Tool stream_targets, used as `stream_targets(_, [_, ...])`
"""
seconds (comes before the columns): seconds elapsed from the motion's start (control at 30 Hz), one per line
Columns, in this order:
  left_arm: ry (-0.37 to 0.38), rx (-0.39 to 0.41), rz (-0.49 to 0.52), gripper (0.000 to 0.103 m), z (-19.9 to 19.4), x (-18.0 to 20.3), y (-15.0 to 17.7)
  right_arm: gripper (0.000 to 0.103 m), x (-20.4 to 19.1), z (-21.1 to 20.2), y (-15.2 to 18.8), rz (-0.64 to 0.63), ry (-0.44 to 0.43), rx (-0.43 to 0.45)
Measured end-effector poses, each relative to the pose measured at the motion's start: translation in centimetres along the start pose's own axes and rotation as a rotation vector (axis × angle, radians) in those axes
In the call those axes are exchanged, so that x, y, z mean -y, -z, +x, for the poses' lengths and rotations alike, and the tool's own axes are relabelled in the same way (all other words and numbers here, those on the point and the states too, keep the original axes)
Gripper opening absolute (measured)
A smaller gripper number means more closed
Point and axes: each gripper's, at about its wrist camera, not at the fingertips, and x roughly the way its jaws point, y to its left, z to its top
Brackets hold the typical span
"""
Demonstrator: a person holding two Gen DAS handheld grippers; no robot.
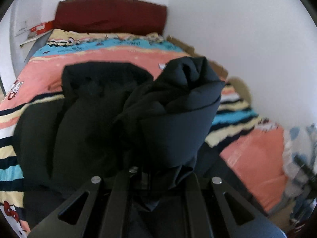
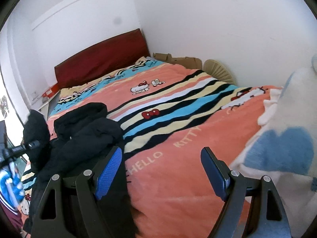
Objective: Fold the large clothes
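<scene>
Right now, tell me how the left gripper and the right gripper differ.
The left gripper is shut on the black jacket, lifting a bunch of it; the right gripper is open and holds nothing. The left's fingers are buried in fabric; the right's blue-padded fingers show plainly. Both are over the striped blanket.

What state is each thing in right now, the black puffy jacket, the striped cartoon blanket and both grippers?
Black puffy jacket: crumpled on the bed, one part lifted and bunched up.
Left gripper: shut on the jacket's lifted part.
Right gripper: open, empty, over the blanket.
Striped cartoon blanket: spread flat over the bed.
White and blue fleece blanket: heaped at the bed's right edge.
</scene>
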Motion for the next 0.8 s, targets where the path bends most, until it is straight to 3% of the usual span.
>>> stream_targets(0.2, [-0.058,-0.107,0.044,0.008,4.8,0.4,3.1,0.081,0.0,1.3,1.2,0.006,-0.009,-0.050])
stream_targets(0.37, [-0.002,-0.127,0.058,0.021,4.7,1.1,3.9,0.081,-2.2,3.2,1.7,-0.028,-0.042,-0.084])
stream_targets(0.57, [0.068,-0.090,0.069,0.025,0.7,-0.7,3.4,0.082,-7.6,5.4,1.2,-0.124,-0.117,-0.111])
stream_targets(0.7, [0.056,-0.024,0.053,0.047,-3.0,-3.5,2.8,0.082,-13.1,7.1,0.9,-0.213,-0.194,-0.122])
stream_targets(0.8, [0.098,0.003,0.026,0.048,-5.0,-5.4,2.4,0.082,-17.2,8.0,0.7,-0.264,-0.248,-0.124])
